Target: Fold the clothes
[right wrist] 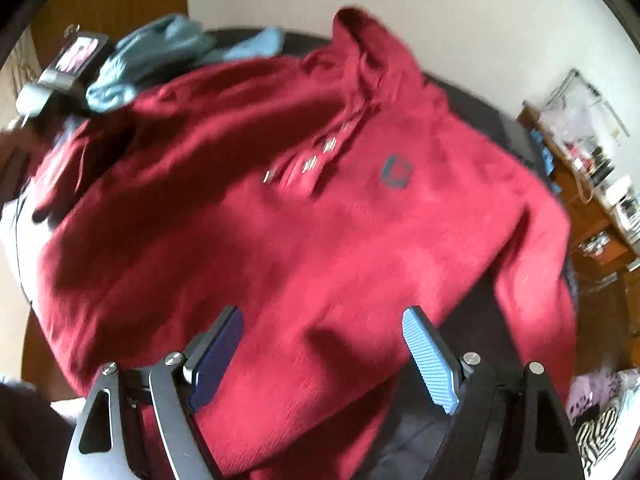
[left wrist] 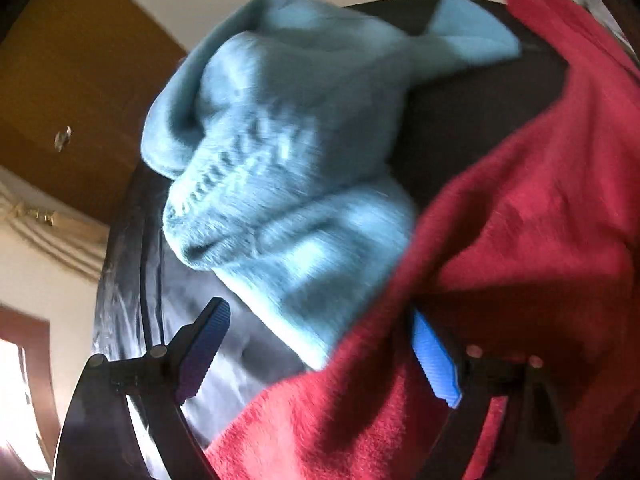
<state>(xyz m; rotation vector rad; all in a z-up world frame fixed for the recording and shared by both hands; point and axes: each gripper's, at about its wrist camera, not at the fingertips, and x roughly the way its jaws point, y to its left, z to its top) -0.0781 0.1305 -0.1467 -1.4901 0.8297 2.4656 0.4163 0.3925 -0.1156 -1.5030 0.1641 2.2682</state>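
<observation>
- Left wrist view: left tongs (left wrist: 320,356) are seen spread, nothing pinched; red cloth lies between and over the right finger.
- Red sweater (left wrist: 520,248) is draped across the right side of the dark round surface (left wrist: 460,128); a light blue knit garment (left wrist: 280,152) is bunched beside it, touching it.
- Room: a white wall and a brown wooden door (left wrist: 80,80) are seen behind; frame is motion-blurred.
- Right wrist view: right tongs (right wrist: 326,356) are seen spread, nothing pinched, above the hem of the red sweater (right wrist: 300,220).
- Sweater is laid front-up across the surface (right wrist: 472,96), collar away from the camera, dark chest logo (right wrist: 396,172) visible.
- Blue garment (right wrist: 152,60) is seen at far left; a cluttered wooden shelf (right wrist: 592,184) is seen at right.
</observation>
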